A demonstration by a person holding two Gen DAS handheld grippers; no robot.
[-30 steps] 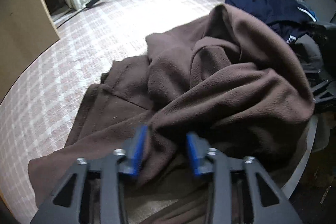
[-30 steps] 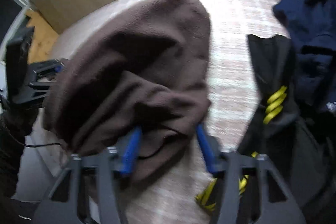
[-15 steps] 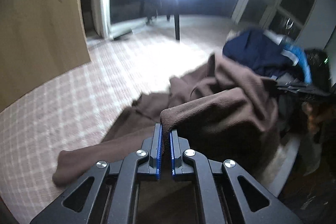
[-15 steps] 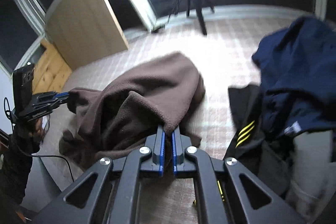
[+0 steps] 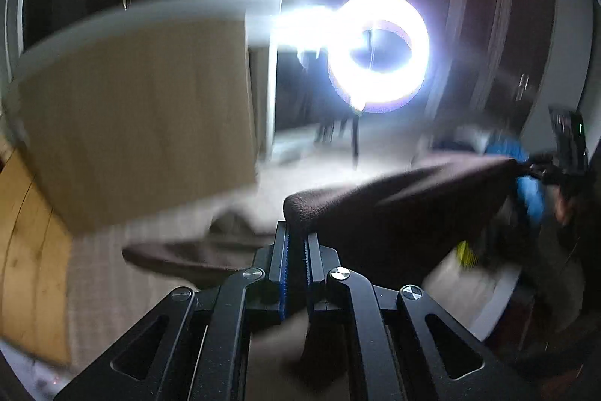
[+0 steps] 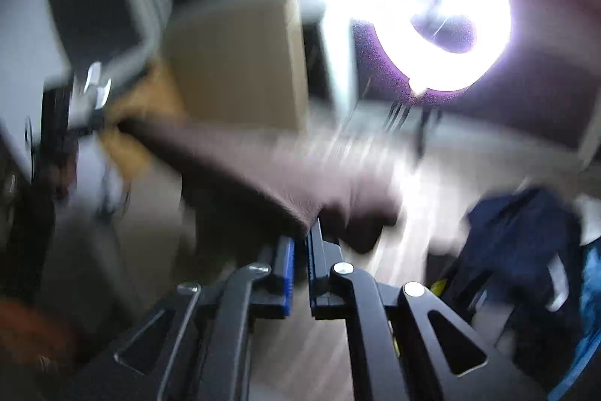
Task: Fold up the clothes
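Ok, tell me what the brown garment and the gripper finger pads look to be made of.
Brown garment: looks like fleece or a similar soft knit, matte, with a fuzzy nap visible at the edge pinched by the left gripper; motion blur leaves the weave unclear.
Finger pads: blue, probably rubber or plastic, with fine ridges along the inner face; set on black, matte finger frames.

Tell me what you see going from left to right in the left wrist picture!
Tan board → ring light → brown cloth → blue clothes → right gripper, at the far right edge.
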